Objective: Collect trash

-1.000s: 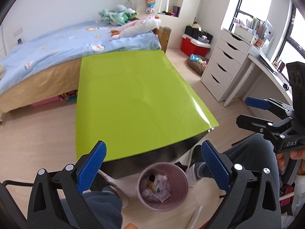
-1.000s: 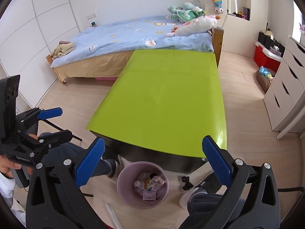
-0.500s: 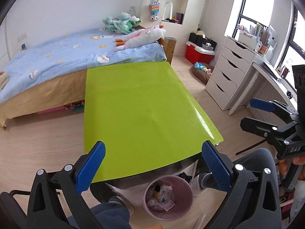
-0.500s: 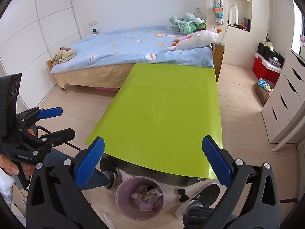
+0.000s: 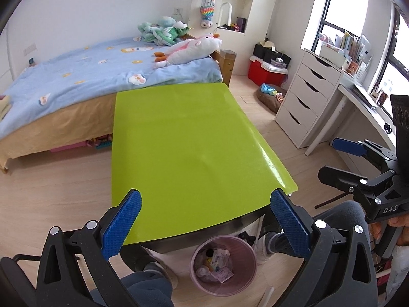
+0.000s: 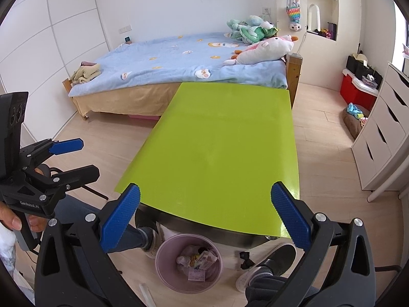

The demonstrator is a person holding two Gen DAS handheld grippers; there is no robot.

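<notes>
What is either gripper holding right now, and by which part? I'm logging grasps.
Nothing. The left gripper and right gripper are both open and empty above the green table.

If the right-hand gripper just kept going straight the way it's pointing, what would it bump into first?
Probably the green tabletop: the right gripper hangs open above its near edge, aimed across it toward the bed. Depth is uncertain.

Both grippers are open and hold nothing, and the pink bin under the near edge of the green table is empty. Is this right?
Not quite: the pink bin is not empty. The right wrist view shows wrappers and packets inside it. The rest holds: both the left gripper and the right gripper are open and hold nothing, and the bin sits under the green table's near edge.
</notes>
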